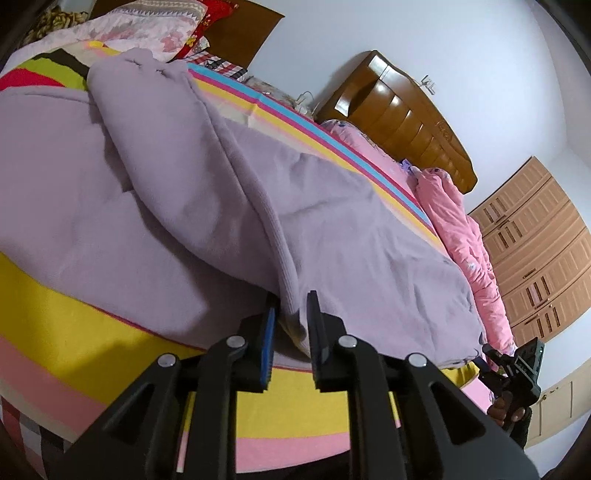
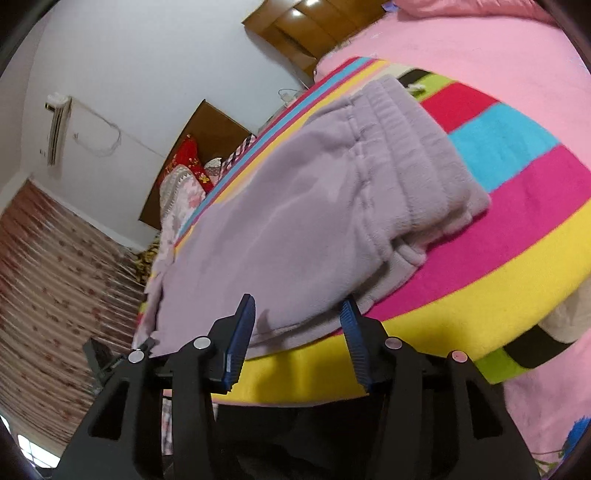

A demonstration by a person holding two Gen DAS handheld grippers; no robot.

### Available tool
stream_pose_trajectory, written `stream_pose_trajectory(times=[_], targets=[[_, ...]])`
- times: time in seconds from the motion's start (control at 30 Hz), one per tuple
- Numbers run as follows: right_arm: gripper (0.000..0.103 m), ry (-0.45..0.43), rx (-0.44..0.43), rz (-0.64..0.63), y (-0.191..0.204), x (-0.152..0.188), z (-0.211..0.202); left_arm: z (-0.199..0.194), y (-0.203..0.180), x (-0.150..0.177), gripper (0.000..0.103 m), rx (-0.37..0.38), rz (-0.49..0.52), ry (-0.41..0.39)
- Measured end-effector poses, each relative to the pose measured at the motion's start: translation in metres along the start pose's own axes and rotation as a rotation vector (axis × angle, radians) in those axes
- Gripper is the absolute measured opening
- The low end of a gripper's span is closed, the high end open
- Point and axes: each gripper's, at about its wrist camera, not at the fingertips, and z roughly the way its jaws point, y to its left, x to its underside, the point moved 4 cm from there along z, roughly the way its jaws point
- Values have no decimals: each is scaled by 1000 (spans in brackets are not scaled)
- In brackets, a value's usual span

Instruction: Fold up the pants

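Lilac fleece pants point(image 1: 184, 184) lie spread on a striped blanket point(image 1: 92, 325), with one leg folded over the other. My left gripper point(image 1: 292, 295) is shut on a ribbed cuff point(image 1: 291, 314) at the near edge, and the fabric fills the gap between its pads. In the right wrist view the pants point(image 2: 295, 206) show their elastic waistband point(image 2: 417, 155) doubled over at the far right. My right gripper point(image 2: 298, 299) stands open, the near hem lying loose between its blue pads point(image 2: 242, 332). The right gripper point(image 1: 517, 373) also shows at the left wrist view's lower right, held by a hand.
The blanket point(image 2: 517, 206) covers a bed with a wooden headboard point(image 1: 406, 118). A pink quilt point(image 1: 461, 229) lies bunched along the far side, with pillows point(image 1: 155, 26) piled at the far left. A wardrobe point(image 1: 535, 240) and a curtain point(image 2: 55, 295) border the room.
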Motion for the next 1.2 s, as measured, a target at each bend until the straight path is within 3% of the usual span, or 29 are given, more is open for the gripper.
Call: stream_pose_trajectory(times=[0.03, 0.07, 0.17, 0.37, 0.53, 0.63, 0.73, 0.77, 0.8, 0.83, 0.93, 1.0, 1.07, 1.13, 1.2], targets=[[41, -5, 11, -11, 2, -1, 1, 0, 1, 0, 15, -7, 2, 2], [27, -12, 28, -14, 2, -1, 1, 2, 2, 1, 14, -24, 7, 8], [14, -22, 50, 4, -6, -1, 1, 2, 7, 3, 6, -19, 6, 2], [9, -71, 23, -33, 11, -8, -18, -26, -9, -5, 5, -7, 58, -64], [9, -27, 69, 6, -11, -2, -5, -2, 11, 8, 5, -43, 17, 19], [9, -15, 50, 34, -18, 3, -1, 0, 17, 8, 6, -22, -3, 17], [33, -3, 61, 2, -13, 1, -6, -5, 17, 5, 21, -37, 16, 0], [46, -3, 65, -10, -10, 1, -8, -10, 18, 4, 36, -44, 16, -17], [49, -11, 87, -33, -7, 0, -14, -21, 21, 1, 57, -54, 6, -60], [49, -28, 110, -52, -4, -1, -20, -30, 23, -3, 65, -72, -7, -99], [49, -142, 244, -155, 8, -16, -47, -74, 32, -19, 68, -295, -60, -281], [49, -195, 259, -215, 20, -30, -58, -88, 12, -31, 68, -279, -4, -334], [49, -199, 251, -260, 28, -41, -54, -75, -34, -41, 70, -237, 152, -291], [49, -183, 251, -312, 42, -48, -36, -41, -81, -38, 73, -175, 301, -207], [49, -147, 247, -360, 55, -42, -15, 2, -115, -27, 75, -80, 383, -84]])
